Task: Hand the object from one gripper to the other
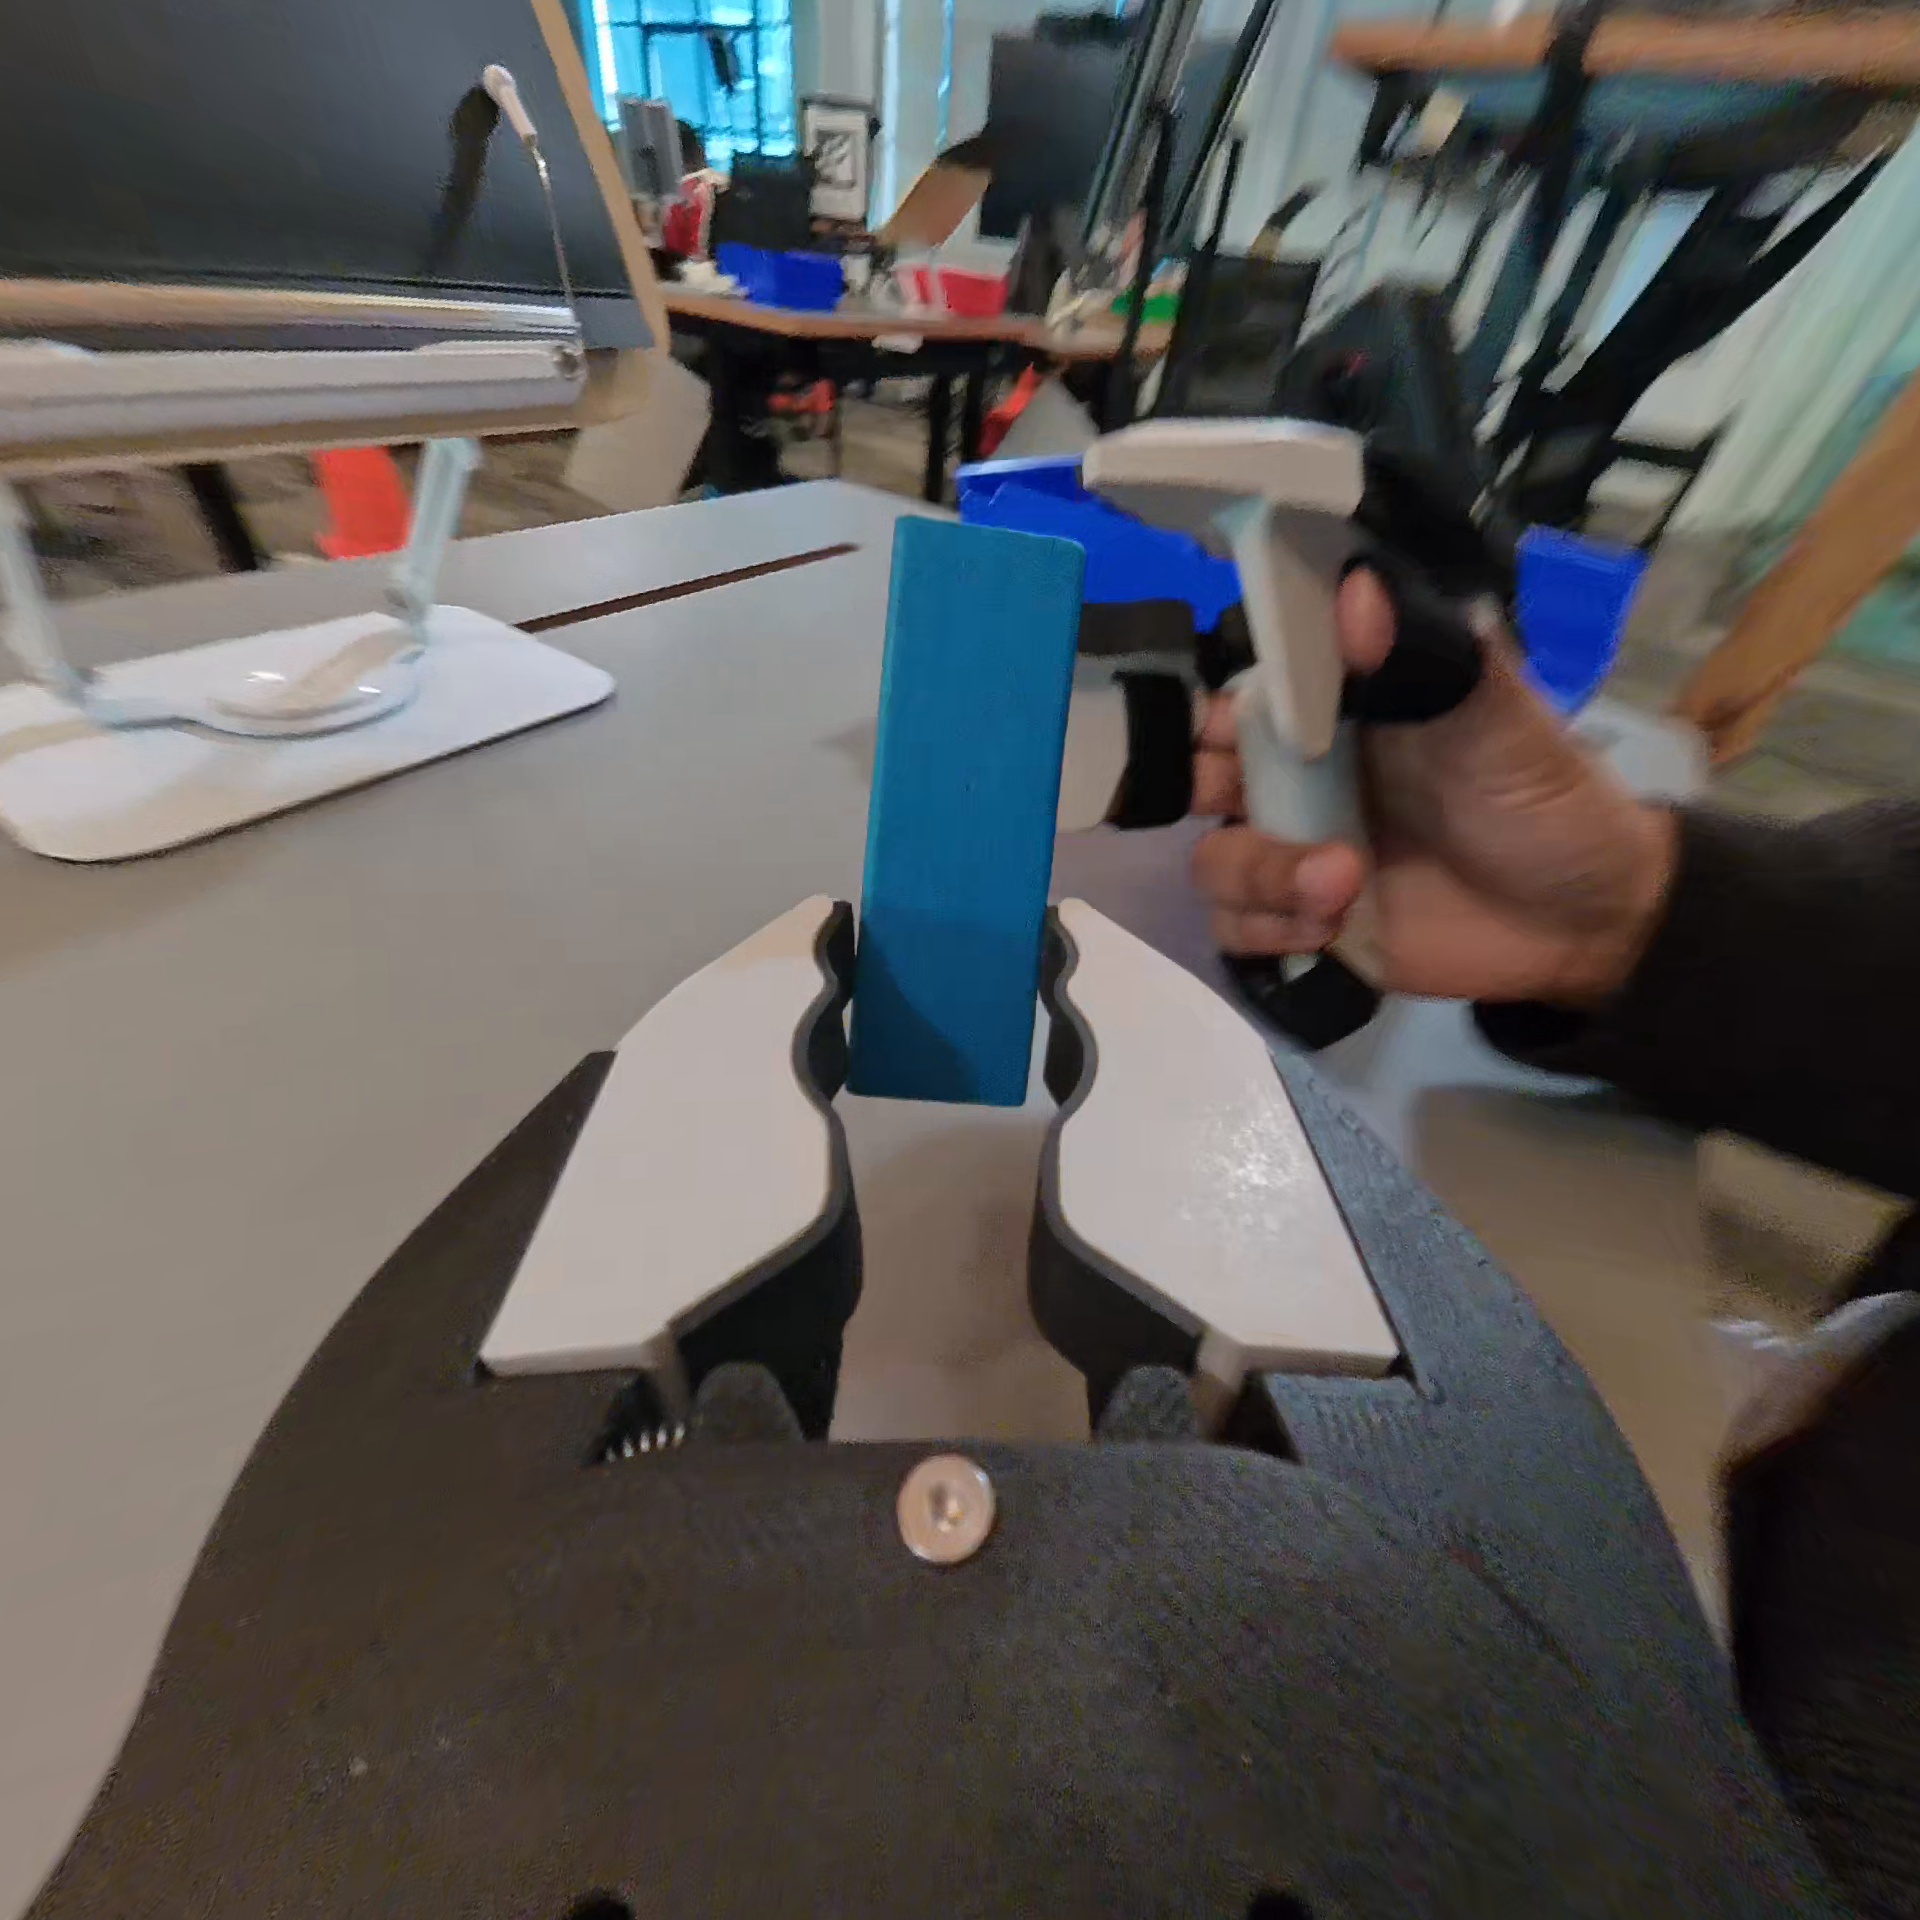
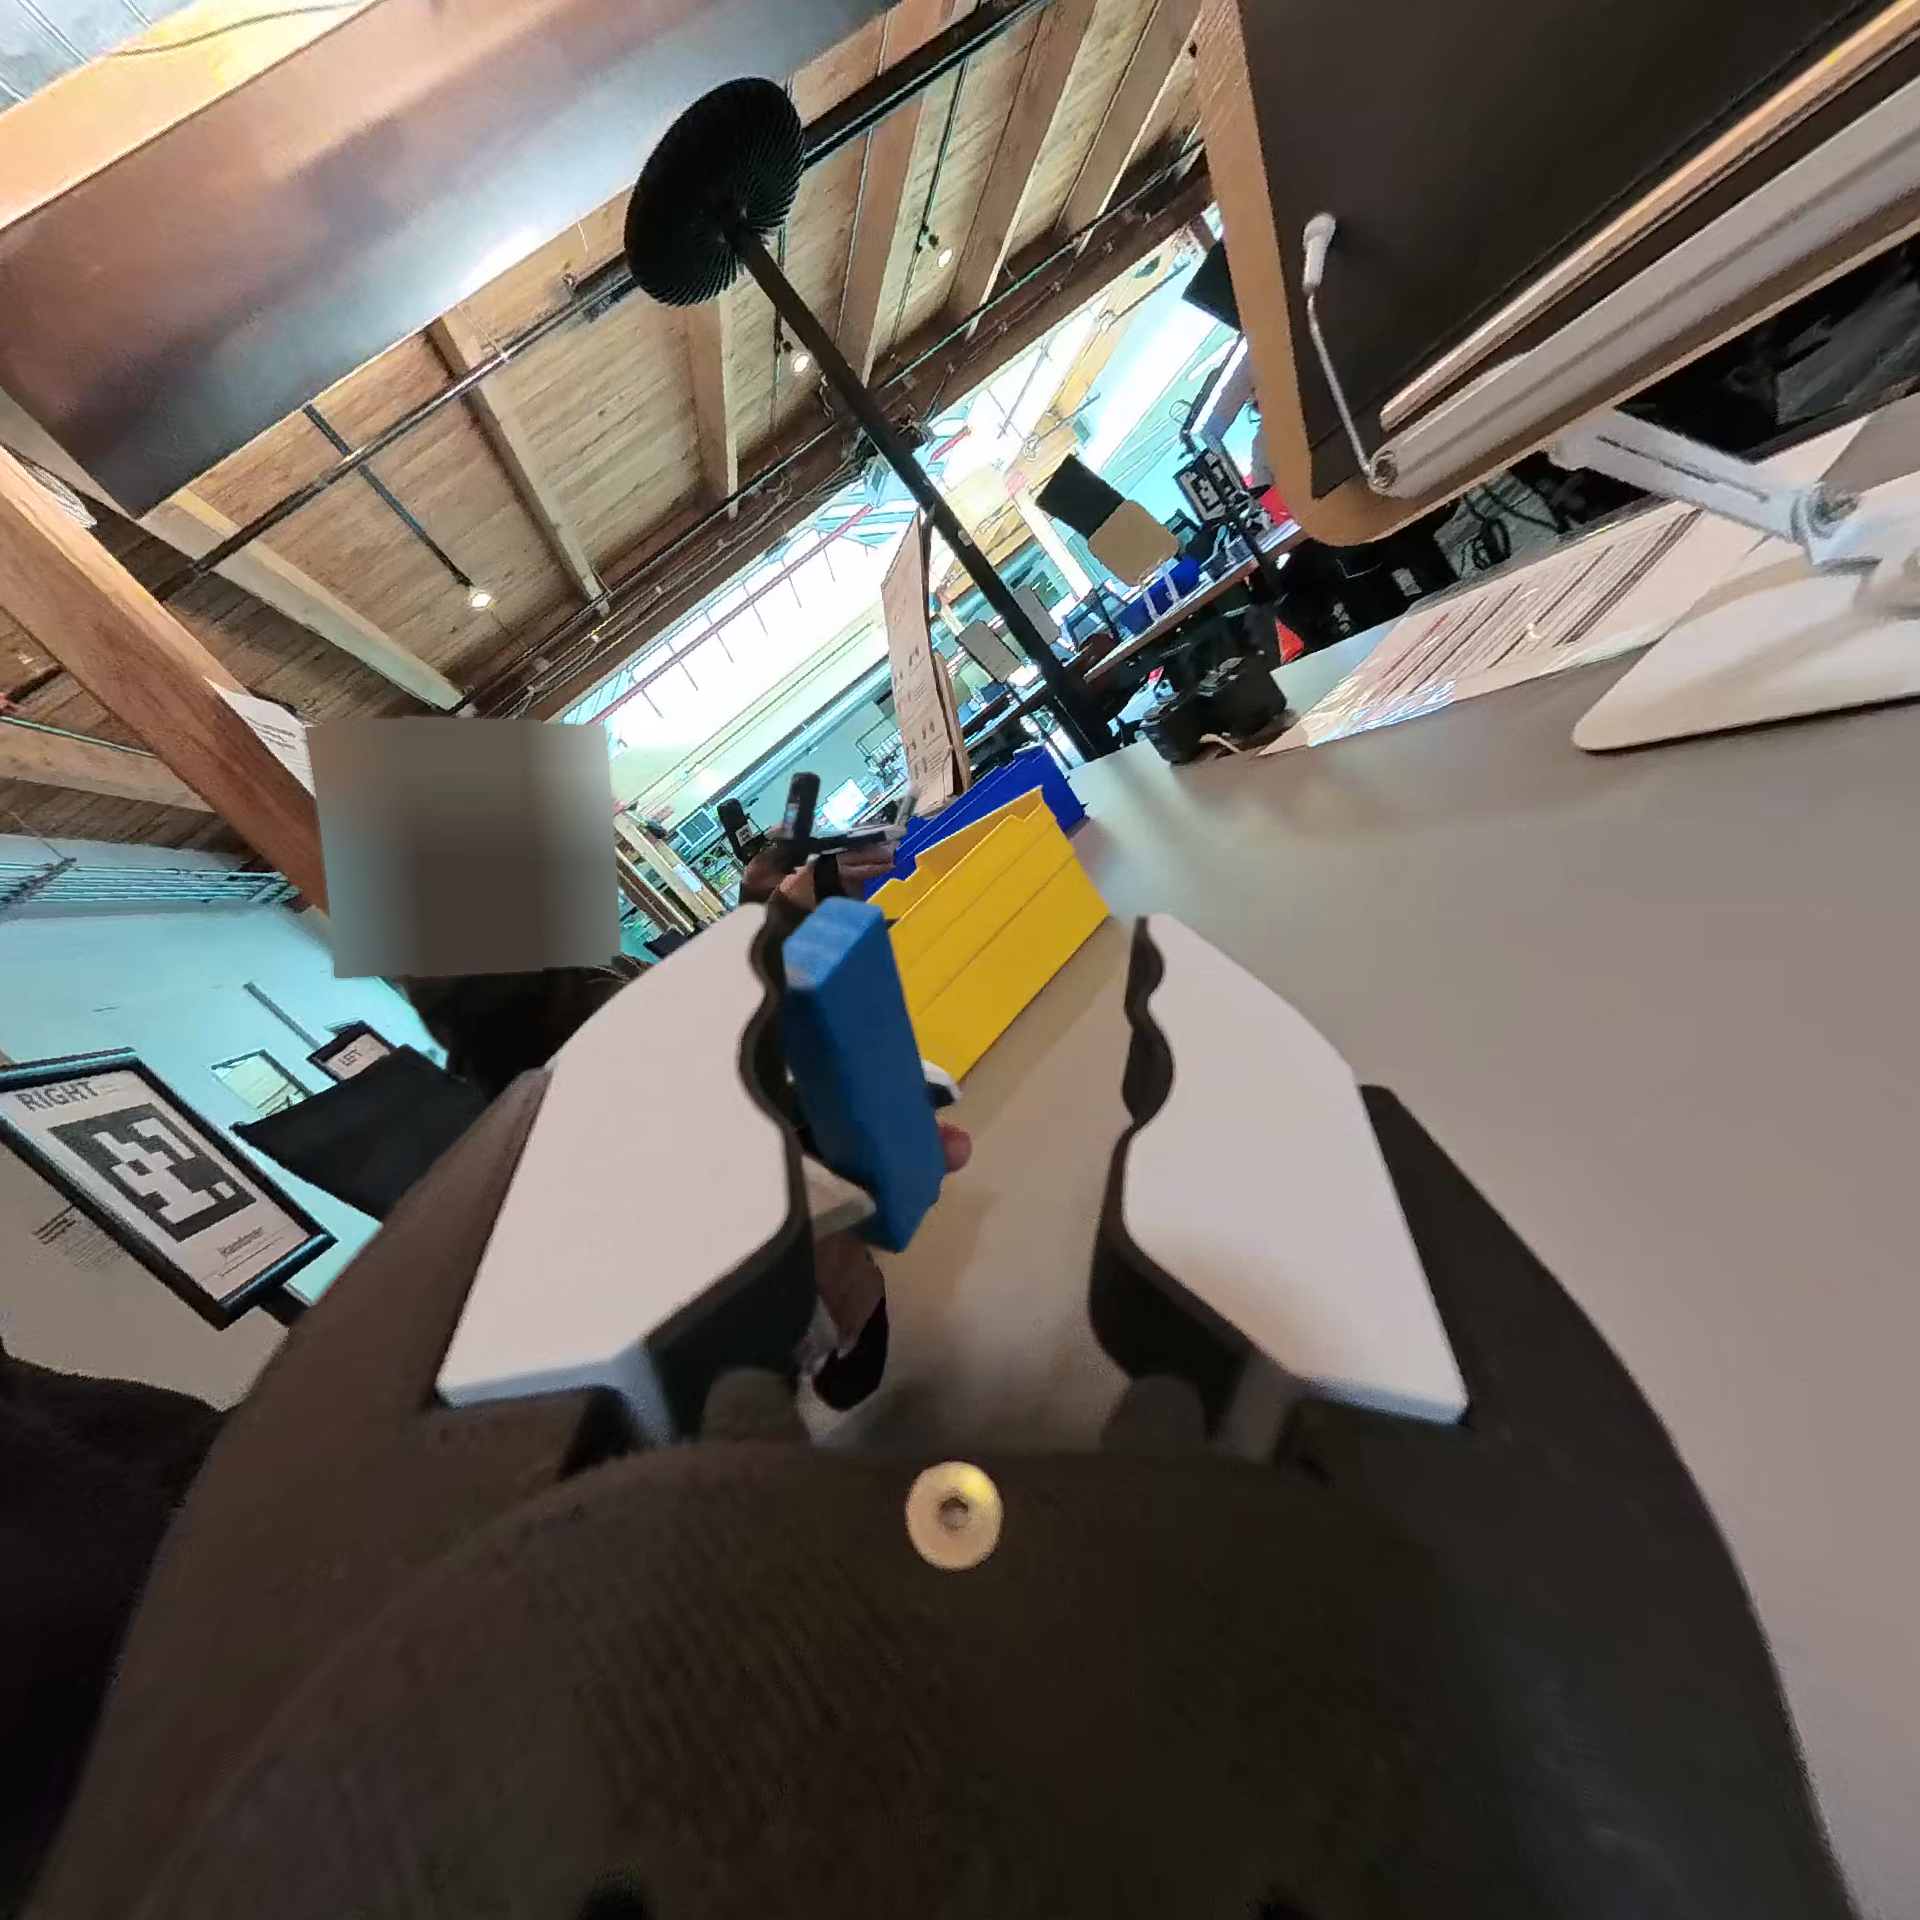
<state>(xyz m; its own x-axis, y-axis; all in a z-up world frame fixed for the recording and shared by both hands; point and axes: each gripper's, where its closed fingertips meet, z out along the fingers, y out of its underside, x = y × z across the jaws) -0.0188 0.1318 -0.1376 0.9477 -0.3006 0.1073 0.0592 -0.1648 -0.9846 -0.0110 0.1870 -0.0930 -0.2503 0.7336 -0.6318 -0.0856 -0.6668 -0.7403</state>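
Blue block (image 1: 961, 800) clamped upright at its base between closed left gripper (image 1: 945, 914) fingers, upper half exposed for open-fingered right gripper (image 2: 951, 930) nearing from 3 o'clock.

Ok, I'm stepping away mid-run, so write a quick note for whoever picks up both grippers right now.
Left gripper: shut on the lower end of the long blue wooden block, held upright above the grey table.
Right gripper: open, fingers either side of the block's free end, one finger close against it, not clamped.
Done: block lifted and presented.
Left: shut right gripper on block, open left, withdraw.
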